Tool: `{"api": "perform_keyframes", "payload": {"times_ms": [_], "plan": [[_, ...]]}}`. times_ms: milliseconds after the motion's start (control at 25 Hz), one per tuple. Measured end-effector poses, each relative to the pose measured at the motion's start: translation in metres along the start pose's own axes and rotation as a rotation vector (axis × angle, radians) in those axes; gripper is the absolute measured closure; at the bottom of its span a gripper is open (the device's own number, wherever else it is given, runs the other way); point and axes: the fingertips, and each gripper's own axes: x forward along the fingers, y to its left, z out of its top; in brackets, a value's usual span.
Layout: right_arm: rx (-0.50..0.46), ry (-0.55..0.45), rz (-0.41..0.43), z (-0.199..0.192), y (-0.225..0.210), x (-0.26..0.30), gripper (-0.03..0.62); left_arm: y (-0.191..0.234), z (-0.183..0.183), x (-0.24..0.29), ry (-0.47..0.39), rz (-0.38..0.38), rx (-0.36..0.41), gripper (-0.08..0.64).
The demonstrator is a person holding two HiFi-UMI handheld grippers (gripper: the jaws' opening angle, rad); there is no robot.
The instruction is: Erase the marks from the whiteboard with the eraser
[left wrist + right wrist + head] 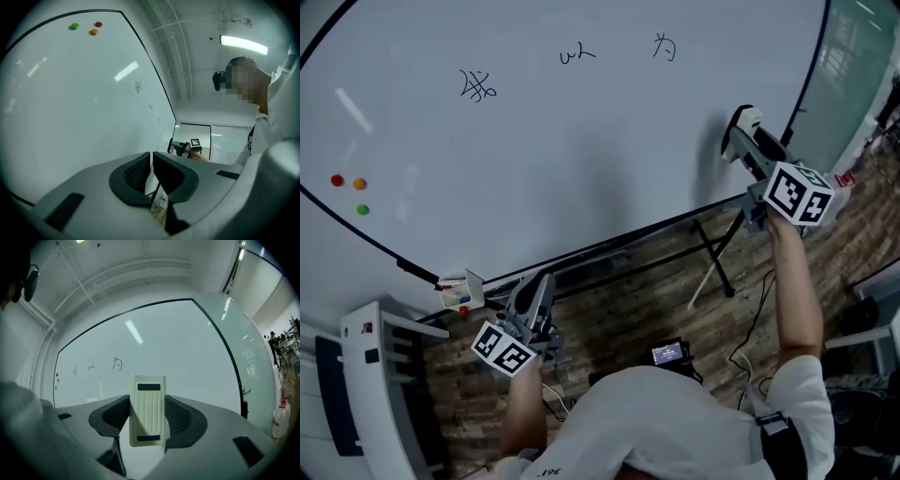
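Note:
The whiteboard [581,159] carries three black marks: one at the left [478,87], one in the middle [577,56] and one at the right [665,45]. In the right gripper view the same marks [117,363] lie up and left of the jaws. My right gripper [739,128] is shut on a white ribbed eraser [148,411], which it holds close to the board's lower right, well below the marks. Whether the eraser [749,119] touches the board I cannot tell. My left gripper [536,298] hangs low by the board's bottom edge, shut and holding nothing [151,169].
Red, orange and green magnets [358,185] stick to the board's left side. A small marker holder [461,292] sits on the bottom rail. A white rack [375,375] stands at the left. Stand legs [712,258] and a small device [668,353] are on the wooden floor.

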Motion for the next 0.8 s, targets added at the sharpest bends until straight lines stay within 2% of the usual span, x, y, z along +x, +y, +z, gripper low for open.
{"api": "perform_keyframes", "payload": {"times_ms": [480,800], "plan": [[-0.048,-0.053,-0.117,0.073,-0.029,0.047,0.339,0.027,0.046,0.026,-0.039,-0.013,0.072,0.507],[-0.036,-0.037,-0.153,0.081,-0.044,0.076,0.339,0.034,0.067,0.039,-0.068,0.002,0.133,0.506]]}}
